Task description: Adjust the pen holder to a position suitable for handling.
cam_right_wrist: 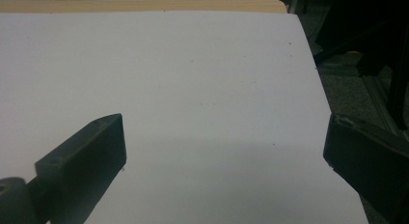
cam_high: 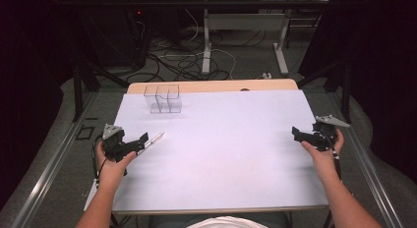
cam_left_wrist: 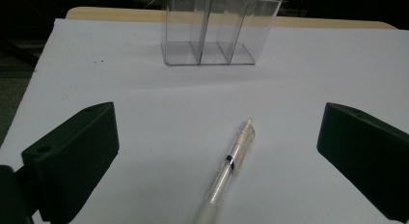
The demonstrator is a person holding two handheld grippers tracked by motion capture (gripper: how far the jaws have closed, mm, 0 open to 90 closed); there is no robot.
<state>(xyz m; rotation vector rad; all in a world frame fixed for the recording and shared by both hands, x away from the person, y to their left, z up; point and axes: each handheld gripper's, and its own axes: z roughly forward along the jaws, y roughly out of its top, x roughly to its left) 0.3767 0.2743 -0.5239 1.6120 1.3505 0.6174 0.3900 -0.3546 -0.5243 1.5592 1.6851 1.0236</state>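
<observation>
A clear pen with a white cap end lies on the white table sheet, its tip pointing toward the far side. My left gripper hovers over its near end, open, with the jaws wide on either side of the pen and not touching it. A clear plastic holder with several upright compartments stands at the far left of the sheet, beyond the pen. At the sheet's right edge my right gripper is open with nothing between its jaws.
The white sheet covers a wooden table whose far edge shows bare. Beyond it are cables on the floor and the legs of another table. A metal rail runs along the left side.
</observation>
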